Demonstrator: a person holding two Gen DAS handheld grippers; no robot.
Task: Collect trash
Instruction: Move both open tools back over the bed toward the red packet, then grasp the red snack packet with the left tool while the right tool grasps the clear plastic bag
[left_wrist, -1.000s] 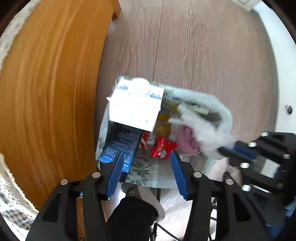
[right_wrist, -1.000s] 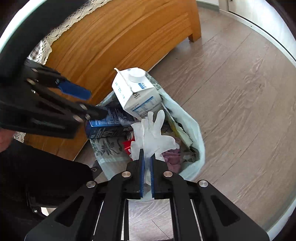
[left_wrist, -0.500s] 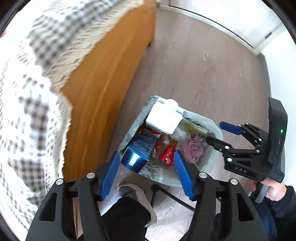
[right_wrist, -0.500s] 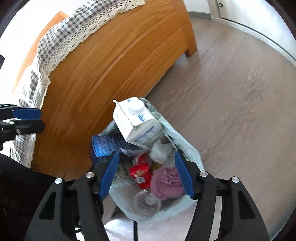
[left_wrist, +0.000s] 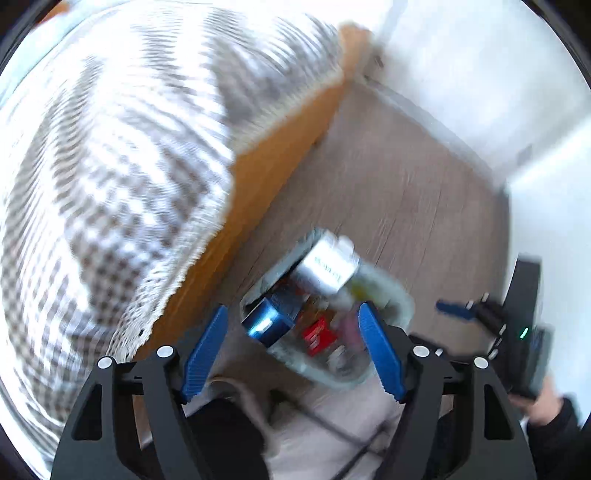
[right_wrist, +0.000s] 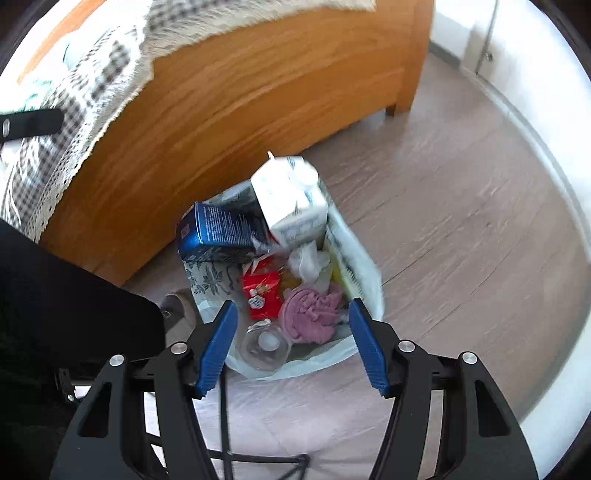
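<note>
While the white milk carton (right_wrist: 291, 206) leans spout-up in the translucent trash bag (right_wrist: 364, 273), we hold both tools, left tool (left_wrist: 291, 350) and right tool (right_wrist: 290, 347), pointed steeply down, empty; the left tool's jaws have just been opening, the right tool's stand apart.

Bare floor (right_wrist: 461, 229) right of bag (right_wrist: 369, 295) — bed frame (right_wrist: 229, 92) left

Bright daylight fills both views, with soft, faint shadows. The left wrist view is heavily smeared by motion: the checked cloth (left_wrist: 110, 177) streaks into arcs and the bag (left_wrist: 325, 317) is blurred. The right wrist view is sharper, its carton (right_wrist: 291, 206) slightly smeared. The white wall (right_wrist: 546, 74) at far right glares. Fisheye bending curves the edges; corners are black.
</note>
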